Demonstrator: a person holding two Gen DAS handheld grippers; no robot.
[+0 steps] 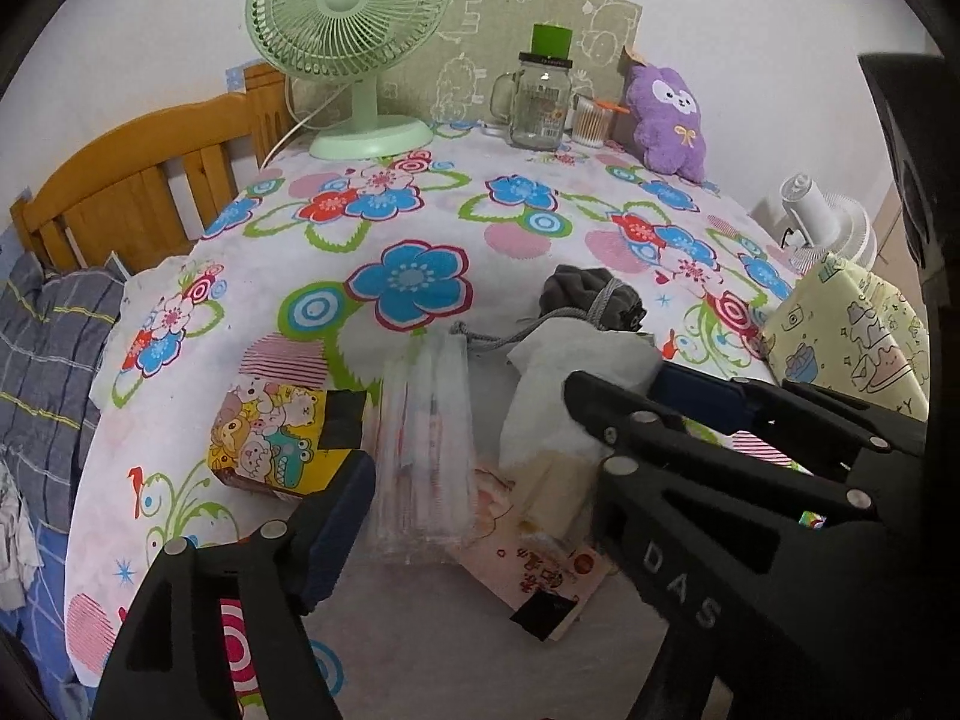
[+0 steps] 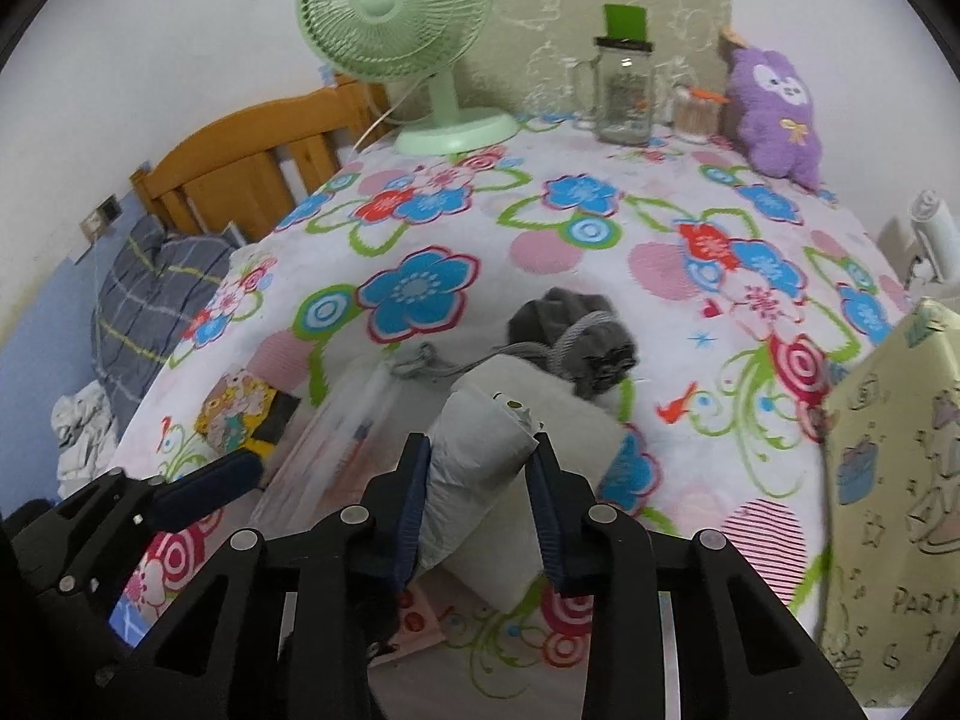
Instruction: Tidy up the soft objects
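My right gripper (image 2: 480,480) is shut on a white crinkled roll (image 2: 480,444), held just above a white folded sheet (image 2: 558,420) on the flowered cloth. Behind it lies a grey drawstring pouch (image 2: 576,324). My left gripper (image 1: 468,462) stands open over a clear plastic packet (image 1: 426,438), its pads not touching it. A yellow cartoon packet (image 1: 270,438) lies left of that, and a pink printed packet (image 1: 540,570) lies below it. A purple plush (image 1: 666,120) leans at the back right. One of the right gripper's fingers (image 1: 696,396) shows beside the roll (image 1: 570,372).
At the back stand a green fan (image 1: 348,48), a glass jar (image 1: 540,102) and a cup of swabs (image 1: 591,120). A pale yellow gift box (image 2: 900,480) stands at the right edge. A wooden headboard (image 1: 150,180) and a checked pillow (image 1: 54,348) are on the left.
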